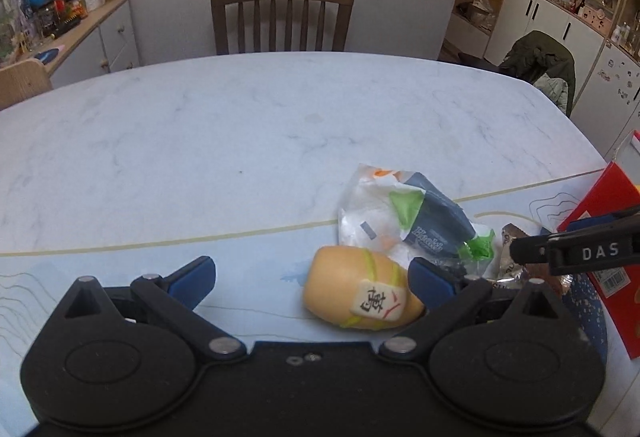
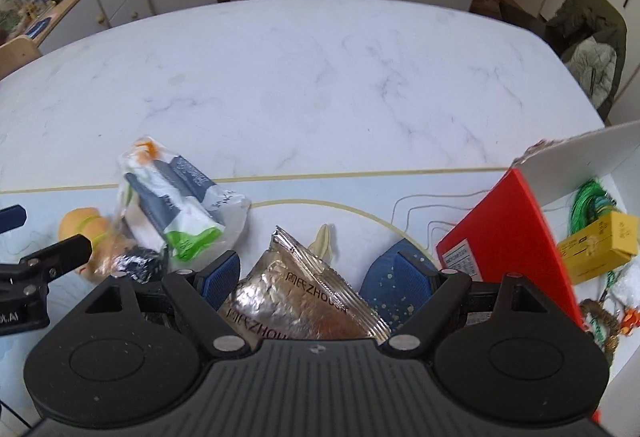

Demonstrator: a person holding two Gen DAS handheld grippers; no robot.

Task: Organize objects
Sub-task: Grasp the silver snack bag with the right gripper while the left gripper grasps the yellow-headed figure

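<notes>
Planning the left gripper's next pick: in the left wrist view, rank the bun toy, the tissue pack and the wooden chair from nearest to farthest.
1. Bun toy, by the right jaw.
2. Tissue pack, just beyond, right.
3. Wooden chair, across the table.

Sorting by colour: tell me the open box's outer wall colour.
Red box wall, clearest in right wrist view.

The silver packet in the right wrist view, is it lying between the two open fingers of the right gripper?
Yes, the silver packet lies between the spread blue fingers of the right gripper.
</notes>
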